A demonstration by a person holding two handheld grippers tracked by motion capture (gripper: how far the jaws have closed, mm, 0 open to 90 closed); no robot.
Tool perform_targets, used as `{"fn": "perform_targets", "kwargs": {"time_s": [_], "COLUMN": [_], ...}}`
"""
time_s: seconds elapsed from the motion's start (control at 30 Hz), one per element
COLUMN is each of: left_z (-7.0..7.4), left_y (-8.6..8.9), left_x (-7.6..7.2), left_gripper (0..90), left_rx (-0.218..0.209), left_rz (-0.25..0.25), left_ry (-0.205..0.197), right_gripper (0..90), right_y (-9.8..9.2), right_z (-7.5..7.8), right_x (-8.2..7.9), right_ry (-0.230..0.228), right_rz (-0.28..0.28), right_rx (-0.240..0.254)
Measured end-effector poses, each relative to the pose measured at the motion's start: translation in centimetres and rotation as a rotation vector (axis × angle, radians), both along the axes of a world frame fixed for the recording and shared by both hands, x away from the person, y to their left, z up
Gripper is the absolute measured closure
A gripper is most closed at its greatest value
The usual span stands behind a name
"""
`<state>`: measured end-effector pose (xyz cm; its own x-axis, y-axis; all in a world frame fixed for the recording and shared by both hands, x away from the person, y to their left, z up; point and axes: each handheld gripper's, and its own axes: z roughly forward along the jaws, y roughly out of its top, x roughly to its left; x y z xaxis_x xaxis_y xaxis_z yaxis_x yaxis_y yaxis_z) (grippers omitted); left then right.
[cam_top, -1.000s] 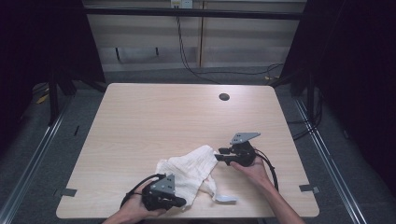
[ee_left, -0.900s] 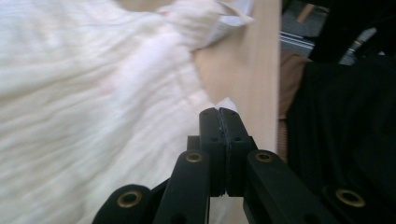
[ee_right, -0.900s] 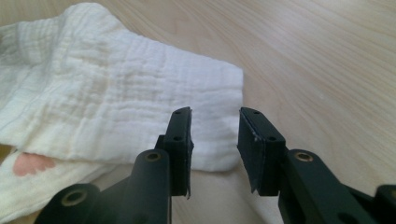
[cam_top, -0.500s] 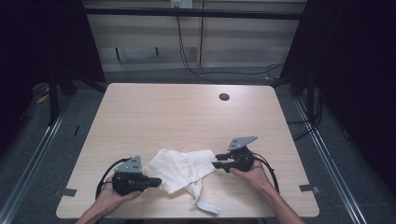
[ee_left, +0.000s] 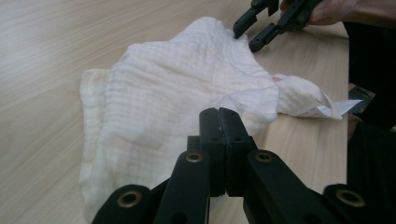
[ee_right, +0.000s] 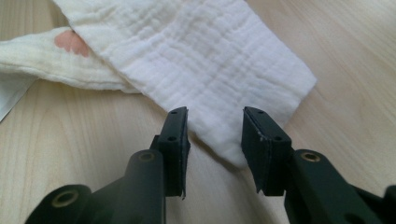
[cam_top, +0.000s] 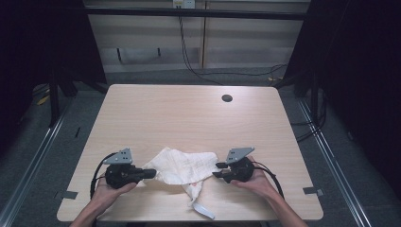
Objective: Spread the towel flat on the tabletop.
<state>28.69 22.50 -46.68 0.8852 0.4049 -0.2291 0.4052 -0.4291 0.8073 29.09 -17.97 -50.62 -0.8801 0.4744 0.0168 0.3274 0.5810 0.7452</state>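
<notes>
White cloth, pink spot, right tool view

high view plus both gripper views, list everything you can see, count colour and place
cloth: one, white, crumpled, near edge of the table between the two tools
pink mark: one, on a folded part of the cloth
label: one, white, trailing off the cloth toward the near table edge
table: one, light wood
hole: one, dark, round, far right part of the tabletop
tape tabs: two, grey, at the near corners of the table
cables: black, hanging at the wall beyond the table
left tool: one, black, jaws shut, at the cloth's left edge
right tool: one, black, jaws apart around a cloth corner
hands: two, one holding each tool
</notes>
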Motion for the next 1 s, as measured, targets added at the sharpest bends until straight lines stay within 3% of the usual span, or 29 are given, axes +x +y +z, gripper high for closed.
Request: {"fn": "perform_targets", "kwargs": {"time_s": [0.07, 0.27, 0.4, 0.5, 0.6, 0.73, 0.77, 0.9, 1.0], "left_z": [0.1, 0.2, 0.3, 0.6, 1.1, 1.7, 1.8, 2.4, 2.8], "left_y": [0.3, 0.8, 0.7, 0.8, 0.6, 0.2, 0.2, 0.2, 0.1], "left_x": [0.3, 0.8, 0.8, 0.6, 0.4, 0.4, 0.4, 0.6, 0.8], "left_gripper": [89.7, 89.7, 89.7, 89.7, 89.7, 89.7, 89.8, 89.8, 89.7], "left_rx": [-0.010, -0.047, -0.037, -0.048, -0.024, -0.038, -0.054, -0.055, -0.055], "left_rz": [0.027, 0.052, 0.048, 0.049, 0.044, 0.036, 0.035, 0.040, 0.046], "left_ry": [-0.001, 0.006, -0.005, -0.016, -0.045, -0.050, -0.048, -0.061, -0.073], "right_gripper": [65.6, 86.4, 88.7, 88.9, 88.9, 89.1, 89.1, 89.3, 89.3], "right_y": [0.0, 0.3, 0.1, -0.3, -1.1, -1.5, -1.6, -2.2, -2.6], "right_z": [0.0, 0.2, 0.5, 1.3, 2.1, 3.1, 3.4, 4.7, 5.9], "right_x": [0.0, 0.1, 0.4, 0.5, 0.4, 0.1, 0.1, 0.3, 0.5], "right_ry": [0.007, 0.019, 0.051, 0.063, 0.069, 0.089, 0.081, 0.088, 0.068], "right_rz": [-0.008, -0.020, -0.022, -0.026, -0.047, -0.057, -0.063, -0.084, -0.093], "right_rx": [0.000, -0.016, -0.013, 0.035, 0.078, 0.125, 0.137, 0.207, 0.240]}}
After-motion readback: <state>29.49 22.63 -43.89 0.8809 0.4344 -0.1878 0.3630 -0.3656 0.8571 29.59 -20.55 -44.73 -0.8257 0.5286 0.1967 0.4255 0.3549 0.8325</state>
